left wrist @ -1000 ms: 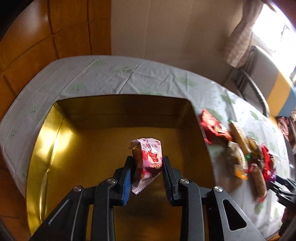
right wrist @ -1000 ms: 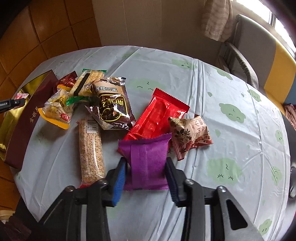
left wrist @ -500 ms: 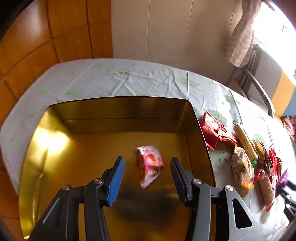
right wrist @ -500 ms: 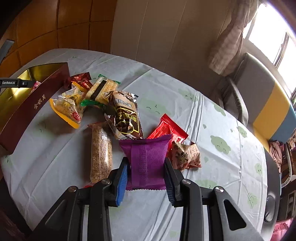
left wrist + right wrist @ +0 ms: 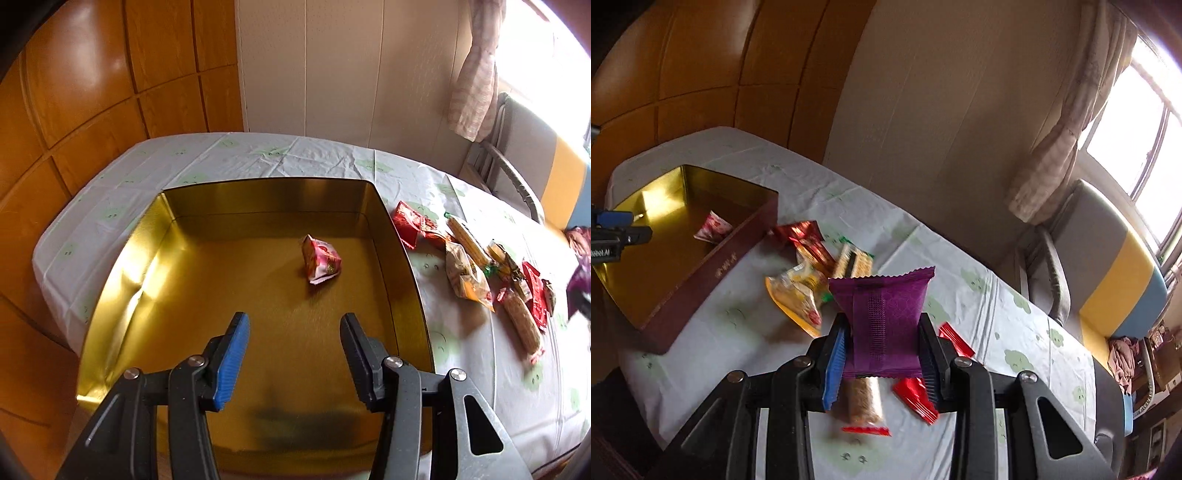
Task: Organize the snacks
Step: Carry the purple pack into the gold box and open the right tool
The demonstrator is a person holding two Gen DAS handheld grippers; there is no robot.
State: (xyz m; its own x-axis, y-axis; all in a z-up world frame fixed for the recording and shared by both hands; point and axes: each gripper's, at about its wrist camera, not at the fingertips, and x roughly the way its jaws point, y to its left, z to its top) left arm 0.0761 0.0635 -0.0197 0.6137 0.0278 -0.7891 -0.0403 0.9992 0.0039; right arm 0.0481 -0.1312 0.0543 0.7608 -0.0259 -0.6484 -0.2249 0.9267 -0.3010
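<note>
The surface [image 5: 280, 155] carried a gold tin [image 5: 122, 273] with a pink packet [image 5: 320, 261] lying inside, ahead of the left tongs [image 5: 294, 352], which hung spread and empty. The right tongs [image 5: 882, 356] pinched a purple packet [image 5: 882, 317] above the loose snacks [image 5: 801, 295].

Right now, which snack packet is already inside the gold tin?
The small pink-and-white packet with red print, lying alone on the gold tin's floor. The purple packet is clamped in the right gripper; the rest lie on the tablecloth.
</note>
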